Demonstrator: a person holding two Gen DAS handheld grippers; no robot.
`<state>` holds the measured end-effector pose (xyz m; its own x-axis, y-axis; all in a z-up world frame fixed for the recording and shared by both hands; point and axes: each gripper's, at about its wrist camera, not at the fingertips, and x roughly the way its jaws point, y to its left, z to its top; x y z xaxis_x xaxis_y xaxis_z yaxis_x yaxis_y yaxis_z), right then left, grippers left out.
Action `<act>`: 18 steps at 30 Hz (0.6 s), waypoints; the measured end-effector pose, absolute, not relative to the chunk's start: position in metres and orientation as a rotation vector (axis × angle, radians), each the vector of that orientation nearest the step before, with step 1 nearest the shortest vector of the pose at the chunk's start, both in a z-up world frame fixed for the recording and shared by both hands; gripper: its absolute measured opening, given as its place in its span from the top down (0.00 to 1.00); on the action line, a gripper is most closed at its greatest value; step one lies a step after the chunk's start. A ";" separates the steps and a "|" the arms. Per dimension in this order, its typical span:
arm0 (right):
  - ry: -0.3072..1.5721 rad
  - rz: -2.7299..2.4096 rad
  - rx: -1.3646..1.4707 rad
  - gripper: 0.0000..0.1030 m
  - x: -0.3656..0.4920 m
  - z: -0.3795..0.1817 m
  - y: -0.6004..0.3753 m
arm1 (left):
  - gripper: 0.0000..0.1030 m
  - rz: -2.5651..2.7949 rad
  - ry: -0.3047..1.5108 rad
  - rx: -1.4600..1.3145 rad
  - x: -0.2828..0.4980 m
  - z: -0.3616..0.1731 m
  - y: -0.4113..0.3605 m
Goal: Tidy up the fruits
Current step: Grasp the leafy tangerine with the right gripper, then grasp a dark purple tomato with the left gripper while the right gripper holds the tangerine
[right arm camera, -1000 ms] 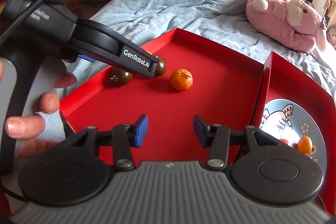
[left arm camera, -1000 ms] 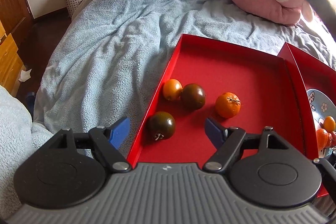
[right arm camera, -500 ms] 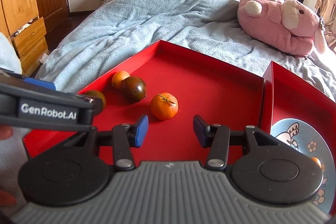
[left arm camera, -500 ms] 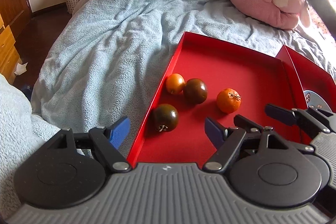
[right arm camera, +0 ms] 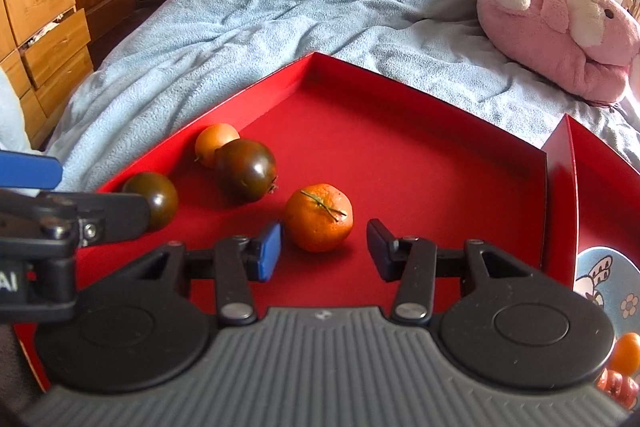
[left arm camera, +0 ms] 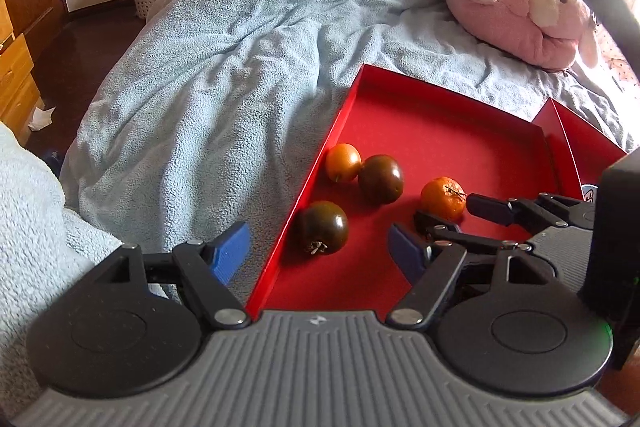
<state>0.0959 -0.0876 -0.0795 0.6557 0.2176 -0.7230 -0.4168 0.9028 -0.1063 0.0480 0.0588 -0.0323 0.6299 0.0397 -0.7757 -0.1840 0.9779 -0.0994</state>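
A red tray [left arm camera: 440, 131] [right arm camera: 400, 147] lies on the bed. Against its left wall sit an orange tomato [left arm camera: 342, 162] [right arm camera: 216, 141] and two dark tomatoes [left arm camera: 380, 179] [right arm camera: 246, 169], the nearer one [left arm camera: 322, 227] [right arm camera: 158, 195] by the front corner. A mandarin [left arm camera: 442, 197] [right arm camera: 319, 217] sits alone further right. My right gripper [right arm camera: 325, 253] [left arm camera: 456, 213] is low over the tray. Its jaws are closing, with the mandarin partly between the tips and untouched. My left gripper [left arm camera: 318, 249] [right arm camera: 64, 191] stands open, straddling the tray's left wall around the near dark tomato.
A second red tray [right arm camera: 592, 195] adjoins on the right and holds a patterned plate [right arm camera: 600, 275] with small orange fruit [right arm camera: 626, 347]. A pink plush toy [right arm camera: 560, 23] lies behind on the blue blanket [left arm camera: 240, 67]. Wooden drawers [right arm camera: 56, 43] stand at far left.
My right gripper has moved left and down across the tray to the mandarin, and now shows in the left wrist view. The left gripper has stayed put.
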 end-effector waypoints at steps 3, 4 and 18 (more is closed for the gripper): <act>0.766 0.373 -0.277 0.58 0.098 -0.081 -0.087 | 0.23 0.127 0.879 -0.179 0.049 -0.033 0.059; 0.768 0.380 -0.269 0.60 0.098 -0.081 -0.088 | 0.24 0.121 0.876 -0.181 0.049 -0.033 0.058; 0.746 0.329 -0.059 0.60 0.061 -0.057 -0.143 | 0.24 0.044 0.936 -0.137 0.080 -0.049 0.040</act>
<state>0.0613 -0.1429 -0.0572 0.6857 0.2730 -0.6748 -0.3143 0.9472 0.0639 0.0797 0.0403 -0.0489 0.5932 -0.0219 -0.8047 -0.0969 0.9904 -0.0983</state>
